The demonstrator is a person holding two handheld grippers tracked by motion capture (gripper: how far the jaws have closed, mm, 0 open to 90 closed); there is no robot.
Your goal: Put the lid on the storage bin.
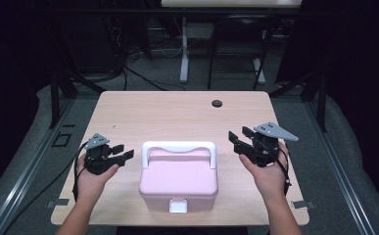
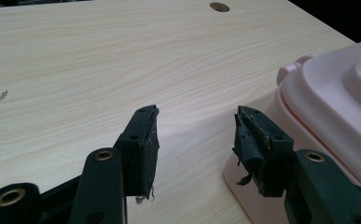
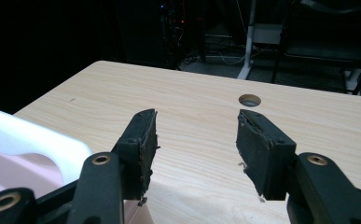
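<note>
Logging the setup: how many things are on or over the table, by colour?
Pink: 1, the box with a white handle
Black: 2, the left gripper and the right gripper
Total: 3

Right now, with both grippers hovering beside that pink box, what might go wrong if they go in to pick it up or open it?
1. The white handle lies flat over the lid, so fingers may slip off instead of hooking under it.
2. The left gripper is open close beside the pink box; a sideways nudge could slide it across the smooth table.
3. The white latch faces the near table edge, so tugging it could drag the box toward the drop.
</note>
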